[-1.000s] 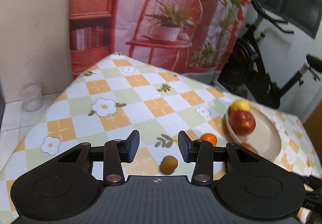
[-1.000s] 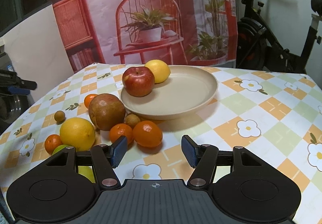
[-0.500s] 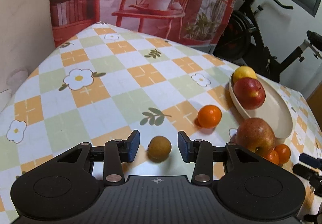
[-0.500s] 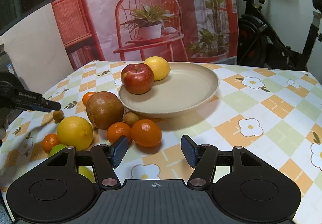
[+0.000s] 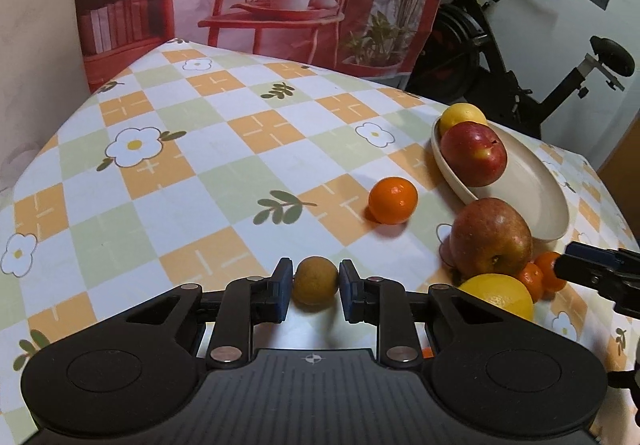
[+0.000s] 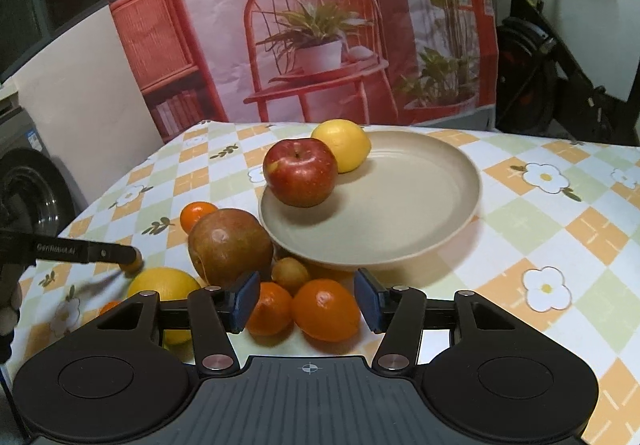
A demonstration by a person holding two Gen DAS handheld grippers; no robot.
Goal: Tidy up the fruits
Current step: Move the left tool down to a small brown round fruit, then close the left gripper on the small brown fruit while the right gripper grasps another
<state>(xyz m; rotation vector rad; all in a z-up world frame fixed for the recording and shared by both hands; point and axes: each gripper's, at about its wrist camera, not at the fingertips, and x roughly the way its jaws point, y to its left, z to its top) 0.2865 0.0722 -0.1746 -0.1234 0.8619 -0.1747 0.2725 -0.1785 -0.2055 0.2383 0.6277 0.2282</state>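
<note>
A checked orange, green and white tablecloth (image 5: 208, 173) covers the table. The left gripper (image 5: 315, 281) has its jaws narrowed around a small round brown fruit (image 5: 314, 279) that sits between the pads; whether they actually touch it is unclear. The right gripper (image 6: 306, 300) is spread wide, holding nothing, just behind two small orange tangerines (image 6: 325, 309). A red apple (image 6: 300, 177) and a yellow lemon (image 6: 342, 144) rest in the shallow beige plate (image 6: 448, 205).

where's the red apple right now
In the right wrist view the red apple sits on the beige plate, at its left edge, touching the lemon behind it.
</note>
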